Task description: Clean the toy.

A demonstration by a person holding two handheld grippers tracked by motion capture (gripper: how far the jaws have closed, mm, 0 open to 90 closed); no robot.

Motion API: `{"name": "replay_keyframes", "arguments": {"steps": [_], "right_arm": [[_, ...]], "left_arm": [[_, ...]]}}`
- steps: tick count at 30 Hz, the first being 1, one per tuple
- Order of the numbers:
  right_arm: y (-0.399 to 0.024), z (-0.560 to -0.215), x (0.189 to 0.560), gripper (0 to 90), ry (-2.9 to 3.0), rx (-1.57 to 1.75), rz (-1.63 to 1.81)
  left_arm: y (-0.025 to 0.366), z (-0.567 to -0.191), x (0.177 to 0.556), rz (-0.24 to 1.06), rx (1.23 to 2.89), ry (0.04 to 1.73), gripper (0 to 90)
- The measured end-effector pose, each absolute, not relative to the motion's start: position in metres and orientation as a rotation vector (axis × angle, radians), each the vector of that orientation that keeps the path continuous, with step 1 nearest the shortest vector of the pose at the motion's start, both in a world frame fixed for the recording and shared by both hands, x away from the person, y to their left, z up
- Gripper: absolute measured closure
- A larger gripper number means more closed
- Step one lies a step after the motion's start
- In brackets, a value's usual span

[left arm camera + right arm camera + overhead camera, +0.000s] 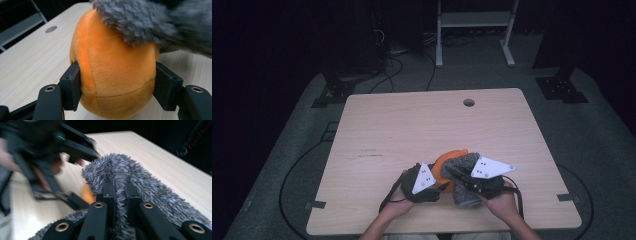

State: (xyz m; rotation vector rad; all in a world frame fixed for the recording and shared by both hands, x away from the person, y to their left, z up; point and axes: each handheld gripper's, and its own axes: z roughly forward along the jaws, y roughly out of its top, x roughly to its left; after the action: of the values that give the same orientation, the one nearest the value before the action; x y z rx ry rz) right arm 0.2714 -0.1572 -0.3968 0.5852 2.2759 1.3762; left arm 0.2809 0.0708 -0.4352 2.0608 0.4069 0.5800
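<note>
Gripping an orange plush ball from both sides, the left gripper has its two black jaws spread wide and pressed into the soft fabric in the lower half of the left gripper view. A grey fuzzy cloth drapes over the ball's top at the upper right of that frame. In the right gripper view, the right gripper has its jaws drawn close together, pinching a raised fold of the grey fuzzy cloth at the centre (the other gripper shows blurred at the upper left). From the high view, both grippers meet low and centre on the wooden table, left gripper beside right gripper, with the ball and cloth between them. A round hole sits near the table's far edge.
</note>
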Motion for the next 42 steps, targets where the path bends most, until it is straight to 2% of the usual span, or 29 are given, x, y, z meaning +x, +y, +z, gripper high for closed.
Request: {"name": "replay_keyframes", "arguments": {"steps": [4,9,11,13,14,16,17,21,27,29,30,31,33,38,40,42], "right_arm": [[-0.173,-0.405,0.289,82.3,2.29,0.743,1.395],[-0.166,-0.396,0.278,82.2,2.282,0.646,1.43],[-0.165,-0.4,0.281,82.2,2.298,0.651,1.422],[-0.168,-0.402,0.285,82.2,2.308,0.671,1.421],[-0.168,-0.401,0.285,82.2,2.326,0.668,1.425],[-0.166,-0.398,0.28,82.1,2.307,0.671,1.423],[-0.163,-0.396,0.275,82.2,2.306,0.661,1.435],[-0.141,-0.392,0.265,82.2,2.333,0.542,1.365],[-0.165,-0.395,0.28,82.2,2.298,0.672,1.404],[-0.166,-0.398,0.28,82.2,2.299,0.686,1.417],[-0.164,-0.399,0.279,82.2,2.31,0.682,1.419],[-0.163,-0.399,0.278,82.2,2.322,0.671,1.428],[-0.162,-0.399,0.279,82.2,2.323,0.655,1.435],[-0.18,-0.4,0.289,82.2,2.299,0.762,1.463],[-0.179,-0.402,0.287,82.2,2.295,0.767,1.453],[-0.172,-0.402,0.284,82.2,2.306,0.747,1.455]], "left_arm": [[0.071,-0.439,0.281,0.559,2.045,0.426,34.0],[0.07,-0.438,0.281,0.573,2.055,0.403,34.1],[0.071,-0.437,0.284,0.524,2.027,0.438,28.9],[0.075,-0.436,0.29,0.382,1.962,0.509,18.5],[0.075,-0.435,0.292,0.37,1.946,0.53,19.1],[0.073,-0.435,0.289,0.466,1.988,0.488,28.9],[0.071,-0.436,0.287,0.478,1.996,0.466,30.5],[0.066,-0.437,0.278,0.56,2.034,0.393,32.7],[0.07,-0.438,0.281,0.55,2.039,0.395,34.8],[0.069,-0.435,0.284,0.486,2.022,0.426,26.1],[0.068,-0.434,0.286,0.46,2.008,0.452,18.3],[0.069,-0.434,0.286,0.463,2.001,0.467,18.0],[0.069,-0.435,0.284,0.505,2.009,0.446,27.1],[0.074,-0.437,0.286,0.52,2.03,0.431,32.6],[0.076,-0.436,0.288,0.501,2.031,0.442,28.6],[0.076,-0.431,0.29,0.446,2.004,0.456,15.3]]}}
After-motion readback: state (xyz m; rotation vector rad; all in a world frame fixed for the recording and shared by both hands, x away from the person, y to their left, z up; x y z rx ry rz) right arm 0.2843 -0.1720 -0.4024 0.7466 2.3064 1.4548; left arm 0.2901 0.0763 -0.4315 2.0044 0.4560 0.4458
